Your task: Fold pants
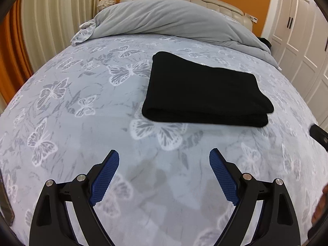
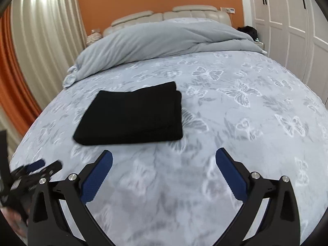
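The black pants [image 1: 205, 91] lie folded into a flat rectangle on the butterfly-print bed sheet [image 1: 82, 106]. They also show in the right wrist view [image 2: 133, 115], left of centre. My left gripper [image 1: 164, 157] is open and empty, held above the sheet in front of the pants, apart from them. My right gripper [image 2: 164, 156] is open and empty, also in front of the pants and a little to their right. The left gripper's body shows blurred at the left edge of the right wrist view [image 2: 30, 174].
A grey duvet [image 1: 170, 20] is bunched at the head of the bed, before a cream headboard [image 2: 174, 14]. White wardrobe doors [image 2: 287, 20] stand on the right, curtains [image 1: 51, 20] on the left. A dark object [image 2: 248, 30] sits by the bedside.
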Action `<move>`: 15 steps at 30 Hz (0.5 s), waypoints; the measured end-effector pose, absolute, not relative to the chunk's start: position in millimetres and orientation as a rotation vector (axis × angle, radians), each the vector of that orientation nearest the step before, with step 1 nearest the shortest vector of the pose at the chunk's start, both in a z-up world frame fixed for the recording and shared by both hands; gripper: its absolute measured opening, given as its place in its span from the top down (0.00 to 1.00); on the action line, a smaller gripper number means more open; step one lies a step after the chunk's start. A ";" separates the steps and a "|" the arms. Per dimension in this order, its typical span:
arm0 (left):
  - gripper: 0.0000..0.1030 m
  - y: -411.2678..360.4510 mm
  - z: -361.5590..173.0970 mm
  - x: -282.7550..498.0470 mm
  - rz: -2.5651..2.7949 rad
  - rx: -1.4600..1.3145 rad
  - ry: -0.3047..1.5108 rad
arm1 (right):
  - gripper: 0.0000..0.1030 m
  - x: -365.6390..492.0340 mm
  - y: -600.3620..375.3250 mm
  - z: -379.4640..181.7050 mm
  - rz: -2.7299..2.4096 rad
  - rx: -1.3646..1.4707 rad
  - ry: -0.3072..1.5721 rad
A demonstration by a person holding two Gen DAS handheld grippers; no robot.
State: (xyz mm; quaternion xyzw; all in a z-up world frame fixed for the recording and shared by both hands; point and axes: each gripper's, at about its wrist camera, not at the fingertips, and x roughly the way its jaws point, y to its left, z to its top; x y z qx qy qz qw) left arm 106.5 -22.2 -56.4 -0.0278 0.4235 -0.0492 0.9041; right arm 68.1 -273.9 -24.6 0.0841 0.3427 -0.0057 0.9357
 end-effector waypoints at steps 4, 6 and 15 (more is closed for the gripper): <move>0.15 -24.3 -51.5 86.3 -0.091 0.000 0.842 | 0.05 42.1 -265.9 -30.8 -0.023 0.188 0.753; 0.15 -26.8 -46.1 73.3 -0.059 0.057 0.794 | 0.05 31.0 -257.9 -35.8 -0.040 0.142 0.765; 0.15 -31.0 -53.4 27.4 -0.043 0.101 0.803 | 0.05 -7.7 -232.1 -53.4 -0.043 0.001 0.734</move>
